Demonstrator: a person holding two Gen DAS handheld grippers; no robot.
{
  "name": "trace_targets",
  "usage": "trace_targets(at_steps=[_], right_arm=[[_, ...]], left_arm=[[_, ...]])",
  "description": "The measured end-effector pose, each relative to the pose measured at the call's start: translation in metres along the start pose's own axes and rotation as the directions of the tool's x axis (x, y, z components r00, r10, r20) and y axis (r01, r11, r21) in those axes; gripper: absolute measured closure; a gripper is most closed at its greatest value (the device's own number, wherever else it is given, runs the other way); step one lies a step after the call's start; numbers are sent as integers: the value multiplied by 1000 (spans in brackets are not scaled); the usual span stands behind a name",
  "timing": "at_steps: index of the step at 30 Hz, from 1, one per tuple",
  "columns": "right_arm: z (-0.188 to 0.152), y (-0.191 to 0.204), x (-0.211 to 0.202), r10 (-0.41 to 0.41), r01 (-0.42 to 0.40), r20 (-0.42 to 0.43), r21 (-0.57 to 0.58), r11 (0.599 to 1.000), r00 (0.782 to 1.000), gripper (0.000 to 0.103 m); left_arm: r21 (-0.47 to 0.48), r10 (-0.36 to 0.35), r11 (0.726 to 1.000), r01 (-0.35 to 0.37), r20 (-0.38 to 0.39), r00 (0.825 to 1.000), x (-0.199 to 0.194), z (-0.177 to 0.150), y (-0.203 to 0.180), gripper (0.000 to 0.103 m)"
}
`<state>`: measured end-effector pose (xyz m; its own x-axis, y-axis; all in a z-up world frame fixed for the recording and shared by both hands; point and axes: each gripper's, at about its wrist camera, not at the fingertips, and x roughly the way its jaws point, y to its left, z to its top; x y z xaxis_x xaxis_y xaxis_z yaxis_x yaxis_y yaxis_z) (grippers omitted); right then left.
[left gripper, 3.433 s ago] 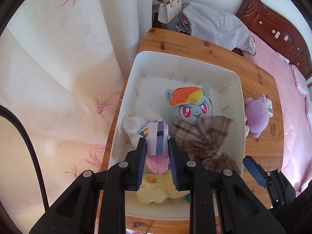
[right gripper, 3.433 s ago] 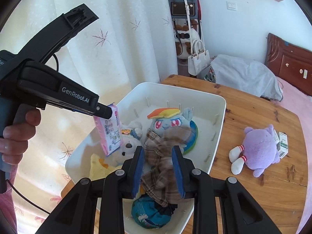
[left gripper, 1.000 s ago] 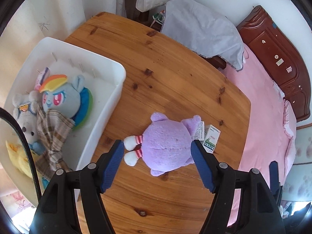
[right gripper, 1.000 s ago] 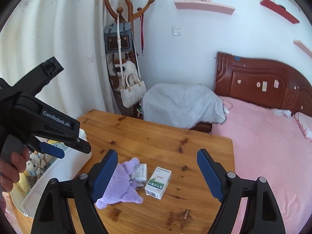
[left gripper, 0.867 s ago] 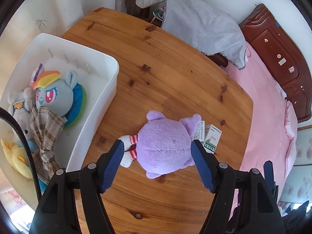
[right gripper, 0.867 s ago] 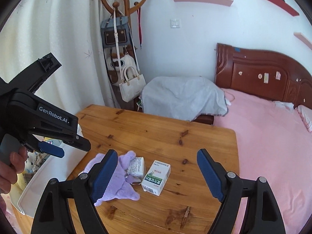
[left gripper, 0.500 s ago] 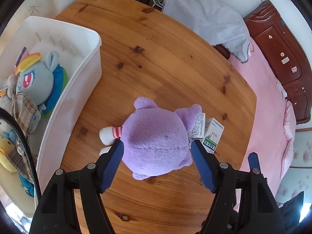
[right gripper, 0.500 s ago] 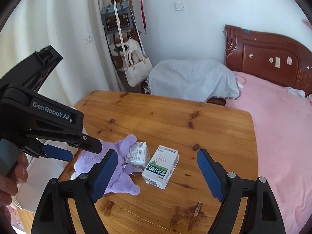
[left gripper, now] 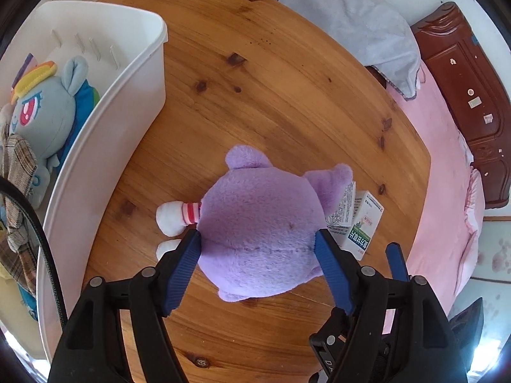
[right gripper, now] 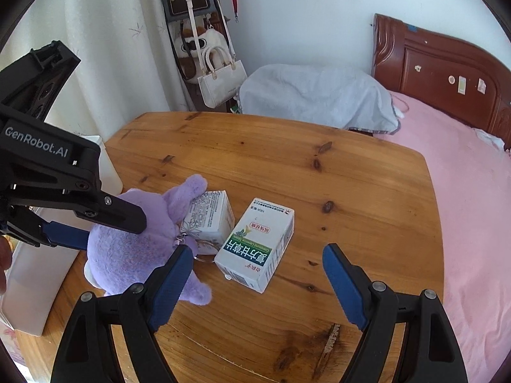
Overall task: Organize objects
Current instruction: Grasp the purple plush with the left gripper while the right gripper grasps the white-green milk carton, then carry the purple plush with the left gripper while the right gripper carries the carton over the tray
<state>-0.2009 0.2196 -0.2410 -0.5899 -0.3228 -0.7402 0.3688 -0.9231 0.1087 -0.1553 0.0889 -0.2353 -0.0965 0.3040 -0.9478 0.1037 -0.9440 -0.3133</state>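
Straddling the purple plush toy (left gripper: 258, 233) on the wooden table (left gripper: 287, 95), the left gripper (left gripper: 258, 242) widens its fingers to clear it; the right gripper (right gripper: 255, 265) hovers spread over the green-labelled box (right gripper: 255, 245), white bin (left gripper: 105, 111) at left.

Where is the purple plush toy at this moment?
The purple plush toy lies on the wooden table, between the white bin and two small boxes, with the left gripper straddling it.
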Motion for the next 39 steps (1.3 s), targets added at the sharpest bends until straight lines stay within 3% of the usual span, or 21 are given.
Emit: trace_targets(at_steps=[11,20,28,39], right_arm=[[-3,-4,10,6,-6,-12,25,1000,1000,19],[-2,-7,16,19,-18,-20,52,998,1000,37],[-2,-12,15,21,-18,-28,78,997,999,62],[1,-17,6,10,-10,3,98,995,1000,68]], left_arm=[[-18,-41,999,41,-13,999,16,9,0,19],[-17,-79,997,78,-52,995,31,12,-4,18],[-16,-91,996,90,-59,994,35,11,-6,21],[28,-76,997,78,-51,996,28,4,-8,29]])
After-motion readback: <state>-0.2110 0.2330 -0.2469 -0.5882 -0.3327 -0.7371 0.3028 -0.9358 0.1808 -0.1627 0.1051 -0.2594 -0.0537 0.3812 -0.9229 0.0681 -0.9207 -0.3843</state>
